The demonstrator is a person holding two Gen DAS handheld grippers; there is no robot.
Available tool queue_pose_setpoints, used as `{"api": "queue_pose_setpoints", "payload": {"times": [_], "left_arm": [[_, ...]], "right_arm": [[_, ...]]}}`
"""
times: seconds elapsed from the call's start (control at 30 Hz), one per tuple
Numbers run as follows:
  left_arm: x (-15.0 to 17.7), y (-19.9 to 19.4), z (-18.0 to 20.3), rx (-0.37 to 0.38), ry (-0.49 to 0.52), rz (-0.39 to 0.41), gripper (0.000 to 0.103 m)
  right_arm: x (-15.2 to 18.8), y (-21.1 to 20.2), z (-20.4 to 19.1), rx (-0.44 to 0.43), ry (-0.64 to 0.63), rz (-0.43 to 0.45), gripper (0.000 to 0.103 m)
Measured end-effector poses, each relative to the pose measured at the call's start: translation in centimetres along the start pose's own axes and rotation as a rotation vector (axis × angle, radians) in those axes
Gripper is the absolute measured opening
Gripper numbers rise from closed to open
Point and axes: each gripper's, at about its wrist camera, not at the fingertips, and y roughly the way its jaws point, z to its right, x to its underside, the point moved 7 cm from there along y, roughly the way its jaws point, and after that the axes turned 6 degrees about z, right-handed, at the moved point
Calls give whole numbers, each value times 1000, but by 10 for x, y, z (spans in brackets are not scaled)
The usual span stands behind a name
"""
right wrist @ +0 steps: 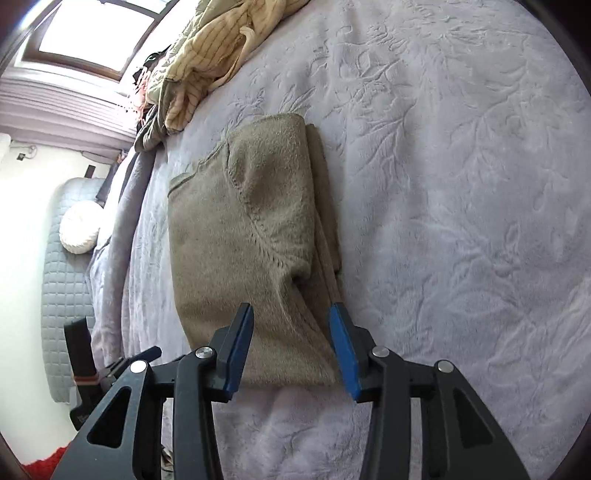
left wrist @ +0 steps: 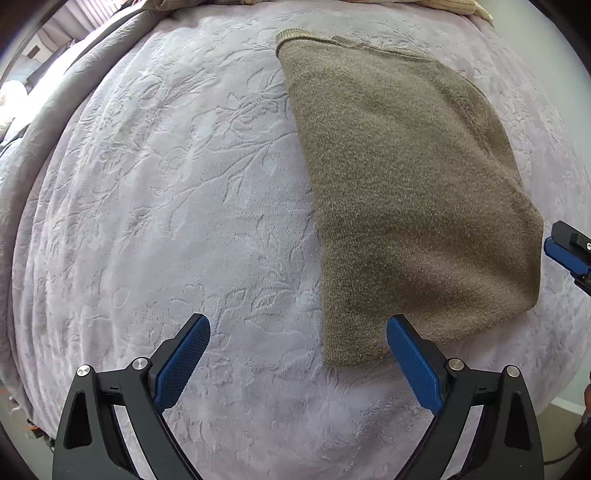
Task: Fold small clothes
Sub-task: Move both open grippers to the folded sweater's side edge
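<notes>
A tan knitted sweater (left wrist: 410, 192) lies folded lengthwise on the pale lilac embossed blanket (left wrist: 166, 184). My left gripper (left wrist: 297, 328) is open and empty, just above the blanket at the sweater's near left corner. In the right wrist view the sweater (right wrist: 240, 236) shows its folded layers and a sleeve seam. My right gripper (right wrist: 291, 314) is open, its fingers straddling the sweater's near edge without clamping it. Its blue tip also shows at the right edge of the left wrist view (left wrist: 569, 251).
A heap of yellow striped and green clothes (right wrist: 207, 59) lies at the far end of the bed. A grey quilt (left wrist: 48, 103) runs along the bed's side. A quilted chair with a white round cushion (right wrist: 79, 227) stands beyond, under a window (right wrist: 96, 33).
</notes>
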Motion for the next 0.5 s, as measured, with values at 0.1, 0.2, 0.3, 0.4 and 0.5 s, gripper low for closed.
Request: {"api": "queue_pose_setpoints", "payload": {"times": [0.1, 0.2, 0.3, 0.4, 0.5], "left_arm": [[-5, -6, 1, -21, -20, 0, 97], [-10, -10, 6, -26, -27, 2, 97], [-15, -10, 11, -35, -9, -1, 97], [-22, -11, 14, -41, 11, -10, 97], [-20, -4, 13, -42, 14, -20, 97]], "right_arm": [[-5, 18, 9, 85, -22, -32, 28], [0, 28, 33, 79, 98, -61, 28], [6, 28, 43, 57, 156, -59, 31], [10, 24, 45, 46, 171, -59, 35], [9, 22, 40, 35, 169, -54, 38]]}}
